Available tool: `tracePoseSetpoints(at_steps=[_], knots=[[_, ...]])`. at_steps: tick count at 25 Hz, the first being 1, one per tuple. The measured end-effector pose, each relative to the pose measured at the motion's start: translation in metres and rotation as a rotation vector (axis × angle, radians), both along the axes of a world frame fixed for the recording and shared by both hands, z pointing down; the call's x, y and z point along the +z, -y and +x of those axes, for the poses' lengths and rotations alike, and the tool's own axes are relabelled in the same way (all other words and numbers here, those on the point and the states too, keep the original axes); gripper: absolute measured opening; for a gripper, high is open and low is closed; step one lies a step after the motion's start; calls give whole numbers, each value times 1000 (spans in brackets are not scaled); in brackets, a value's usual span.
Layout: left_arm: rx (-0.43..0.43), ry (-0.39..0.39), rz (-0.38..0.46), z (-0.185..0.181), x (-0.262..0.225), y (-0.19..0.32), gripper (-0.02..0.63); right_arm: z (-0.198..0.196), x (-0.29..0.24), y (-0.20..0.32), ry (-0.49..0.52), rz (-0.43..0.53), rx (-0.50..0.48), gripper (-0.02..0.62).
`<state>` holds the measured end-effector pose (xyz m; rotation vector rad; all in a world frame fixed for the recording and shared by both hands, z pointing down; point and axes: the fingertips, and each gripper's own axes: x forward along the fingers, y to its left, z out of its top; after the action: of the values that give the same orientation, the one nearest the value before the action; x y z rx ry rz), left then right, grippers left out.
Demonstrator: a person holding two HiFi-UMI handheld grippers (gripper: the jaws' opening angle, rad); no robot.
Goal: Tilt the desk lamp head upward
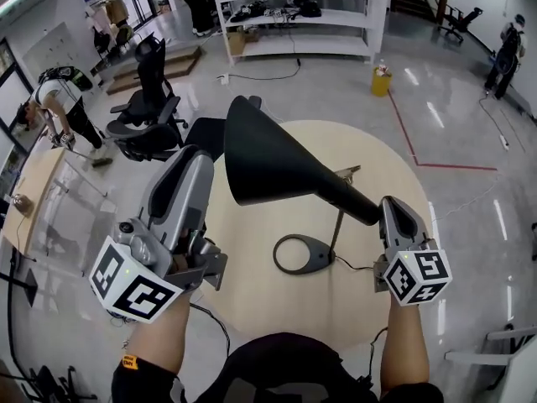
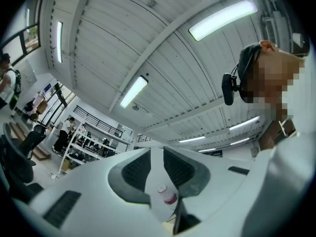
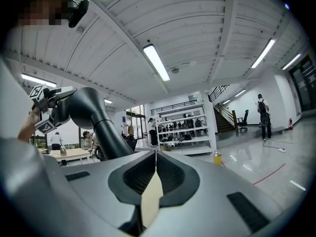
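A black desk lamp stands on the round wooden table (image 1: 252, 250). Its cone head (image 1: 268, 154) is raised high and its neck (image 1: 352, 204) slopes down to the right, above the oval base (image 1: 302, 254). My left gripper (image 1: 195, 159) points upward beside the head's left rim; its jaws stand slightly apart with nothing between them (image 2: 157, 167). My right gripper (image 1: 393, 208) sits at the lower end of the neck. In the right gripper view the neck (image 3: 106, 137) passes left of the jaws, which are closed together (image 3: 156, 164) and hold nothing.
The lamp's thin cable (image 1: 357, 267) trails from the base toward my right arm. Black office chairs (image 1: 151, 107) stand left of the table, a white shelf unit (image 1: 294, 15) at the back, and a yellow container (image 1: 382, 81) on the floor. A person (image 1: 59, 99) bends at far left.
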<state>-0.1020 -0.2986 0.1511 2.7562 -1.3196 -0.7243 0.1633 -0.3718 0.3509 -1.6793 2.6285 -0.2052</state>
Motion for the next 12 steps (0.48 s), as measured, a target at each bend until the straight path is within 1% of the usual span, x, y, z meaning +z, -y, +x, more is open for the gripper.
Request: tracePoseSetpoints(at_steps=[2, 4, 7, 12], knots=[[-4, -40, 2, -12, 2, -3, 115, -1, -3, -4, -23, 5, 14, 17], [-5, -63, 5, -27, 3, -4, 115, -6, -5, -6, -36, 4, 30, 17], [-1, -78, 3, -42, 7, -4, 115, -13, -9, -9, -49, 4, 53, 17], [12, -89, -24, -55, 28, -2, 115, -21, -14, -17, -66, 16, 83, 17]])
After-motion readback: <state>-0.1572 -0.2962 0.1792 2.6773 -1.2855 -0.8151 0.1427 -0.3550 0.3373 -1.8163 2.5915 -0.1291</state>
